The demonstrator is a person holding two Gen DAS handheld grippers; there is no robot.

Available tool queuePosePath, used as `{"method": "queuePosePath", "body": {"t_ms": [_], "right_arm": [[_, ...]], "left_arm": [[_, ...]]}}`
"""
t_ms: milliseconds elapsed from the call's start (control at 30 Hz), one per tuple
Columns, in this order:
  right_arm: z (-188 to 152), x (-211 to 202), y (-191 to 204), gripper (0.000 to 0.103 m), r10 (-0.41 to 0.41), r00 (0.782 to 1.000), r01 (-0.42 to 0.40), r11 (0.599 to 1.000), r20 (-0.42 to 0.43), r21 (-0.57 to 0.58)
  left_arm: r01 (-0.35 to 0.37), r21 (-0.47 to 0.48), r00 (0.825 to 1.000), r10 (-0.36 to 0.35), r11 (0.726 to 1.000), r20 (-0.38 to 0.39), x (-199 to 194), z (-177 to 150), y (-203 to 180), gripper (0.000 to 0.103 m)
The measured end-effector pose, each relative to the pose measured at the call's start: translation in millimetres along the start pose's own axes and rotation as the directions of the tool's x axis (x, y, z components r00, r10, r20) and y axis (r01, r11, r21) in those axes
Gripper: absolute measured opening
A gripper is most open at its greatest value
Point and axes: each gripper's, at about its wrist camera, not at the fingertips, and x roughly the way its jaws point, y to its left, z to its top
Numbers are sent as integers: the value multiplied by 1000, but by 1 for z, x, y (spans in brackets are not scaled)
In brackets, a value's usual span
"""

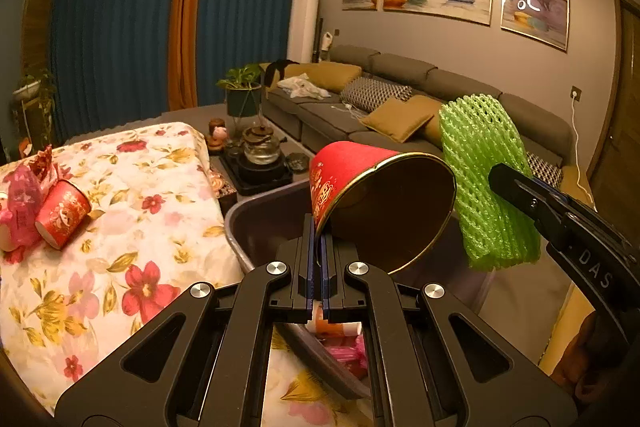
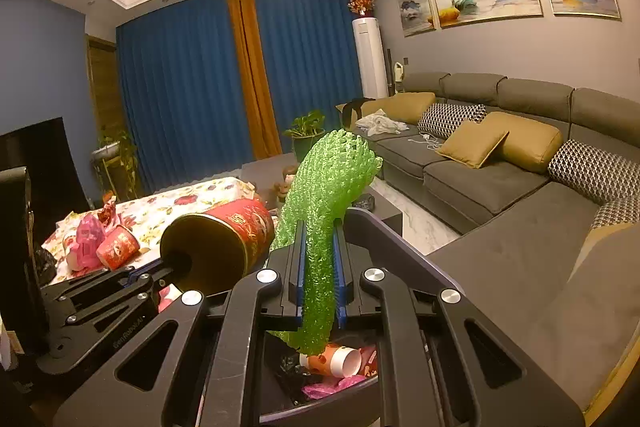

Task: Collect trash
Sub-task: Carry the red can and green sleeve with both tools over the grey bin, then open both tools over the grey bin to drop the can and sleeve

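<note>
Left gripper (image 1: pixel 319 263) is seen in its own view pinched narrow on the rim of a red paper cup (image 1: pixel 372 203), which is held tilted, mouth toward the camera, over the bin (image 1: pixel 256 215). Only a thin edge of the rim is caught, so the cup could be judged likely to slip or crumple, and if let go too far toward the table it might land on the flowered tablecloth (image 1: pixel 132 227) instead of in the bin. A green foam net (image 1: pixel 486 183) is held close beside the cup by the right gripper, and the two could be knocked together over the one opening. More trash is left on the cloth: a second red cup (image 1: pixel 62 213) lying beside a pink bag (image 1: pixel 20 211). A tea set (image 1: pixel 262 151) and a sofa (image 1: pixel 384 107) stand beyond.

From the right wrist, the right gripper (image 2: pixel 318 275) is seen clamped on the foam net (image 2: pixel 324 203), whose lower end hangs just above trash already in the bin (image 2: pixel 320 403). Being light and springy, the net might cling to the pads (image 2: pixel 298 267) when released. The cup (image 2: pixel 224 243) and left gripper (image 2: pixel 176 265) are crowded in at the left.
</note>
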Motion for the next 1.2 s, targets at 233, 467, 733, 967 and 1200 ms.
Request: {"method": "queuePosePath", "body": {"t_ms": [233, 467, 733, 967, 1200], "right_arm": [[1, 3, -5, 13, 3, 1000, -3, 1000, 0, 12], [0, 7, -9, 13, 3, 1000, -3, 1000, -1, 22], [1, 14, -10, 14, -7, 1000, 7, 1000, -1, 19], [2, 20, -11, 19, -12, 1000, 12, 1000, -2, 24], [3, 23, -12, 33, -19, 1000, 19, 999, 2, 33]], "left_arm": [[14, 5, 1000, -14, 1000, -17, 9, -1, -4, 2], [25, 9, 999, -25, 1000, -29, 16, -4, -6, 2], [31, 3, 998, -31, 1000, -51, 26, -6, -3, 2], [35, -7, 997, -36, 999, -64, 31, -7, 0, 2], [47, -7, 996, -48, 999, -74, 32, -9, 1, 20]]}}
